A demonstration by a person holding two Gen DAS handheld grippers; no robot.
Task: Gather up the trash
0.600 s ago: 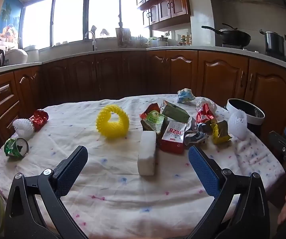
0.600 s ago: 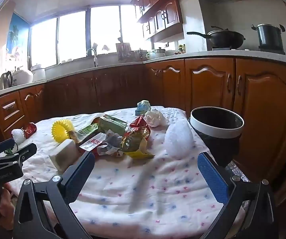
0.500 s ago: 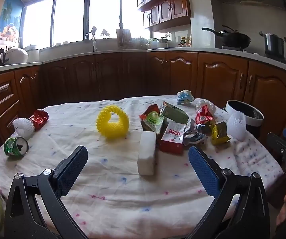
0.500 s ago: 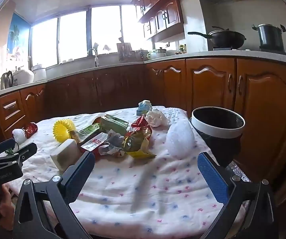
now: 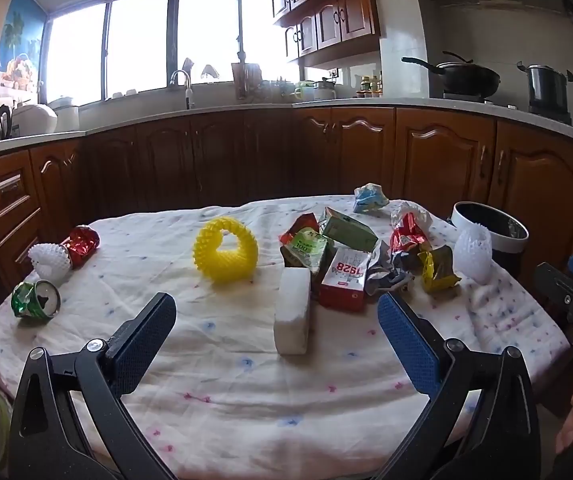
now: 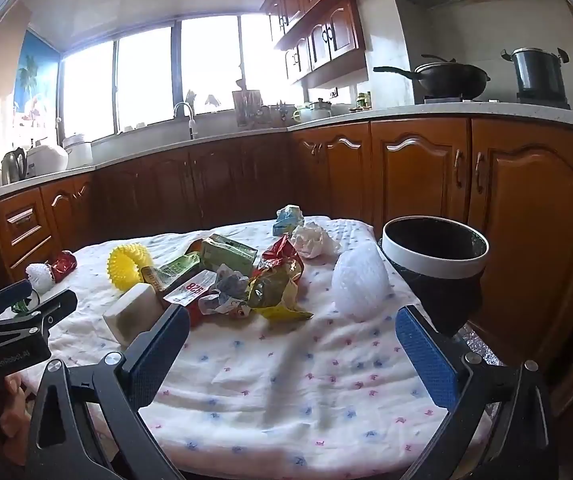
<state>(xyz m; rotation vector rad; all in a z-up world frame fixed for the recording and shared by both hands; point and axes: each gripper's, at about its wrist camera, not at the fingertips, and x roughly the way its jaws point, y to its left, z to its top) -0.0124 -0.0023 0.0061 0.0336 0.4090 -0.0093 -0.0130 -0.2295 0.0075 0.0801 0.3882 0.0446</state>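
Note:
A pile of trash lies on the cloth-covered table (image 5: 246, 380): a red carton (image 5: 344, 280), green packets (image 5: 306, 246), crumpled wrappers (image 6: 276, 284), a white foam block (image 5: 292, 316) and a white foam net (image 6: 360, 282). A crushed green can (image 5: 34, 298) and a red wrapper (image 5: 82, 242) lie at the left. A black bin with a white rim (image 6: 434, 258) stands off the table's right edge. My left gripper (image 5: 276, 324) is open and empty, low over the near edge, with the foam block between its fingers' line. My right gripper (image 6: 292, 338) is open and empty near the front right.
A yellow spiky ring (image 5: 226, 254) sits mid-table. A white spiky ball (image 5: 50, 258) lies by the red wrapper. A blue crumpled packet (image 5: 370, 198) and white paper ball (image 6: 310, 240) lie at the far side. Wooden cabinets (image 6: 426, 176) and the counter surround the table.
Both grippers have shifted very slightly; the views have barely changed. Nothing on the table has moved and both grippers stay open.

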